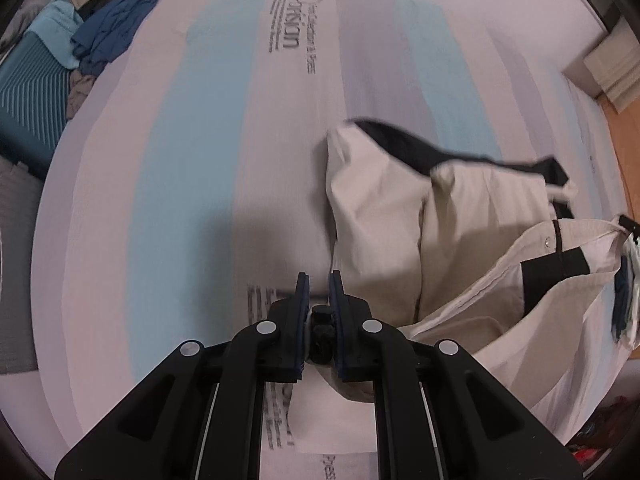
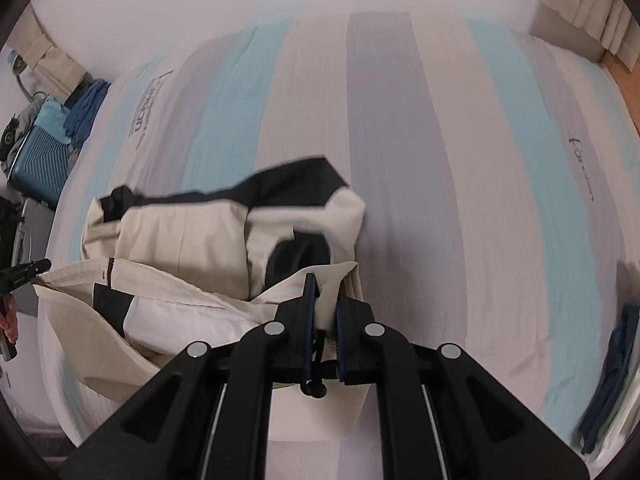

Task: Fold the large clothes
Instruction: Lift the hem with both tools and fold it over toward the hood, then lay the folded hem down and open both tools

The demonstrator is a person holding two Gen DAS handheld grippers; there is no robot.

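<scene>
A beige garment with black panels, trousers by the look of them, lies bunched on the striped bed sheet. My left gripper is nearly shut, and I see cloth beside and beneath it, but none clearly between the fingers. In the right wrist view the same garment lies left of centre. My right gripper is shut on a fold of its beige waistband edge and holds it up. The left gripper's tip shows at the far left, at the garment's other end.
A pile of blue clothes lies on a teal suitcase beyond the bed's far left corner. Curtains hang at the back. A dark blue garment lies at the bed's right edge. Wooden floor shows on the right.
</scene>
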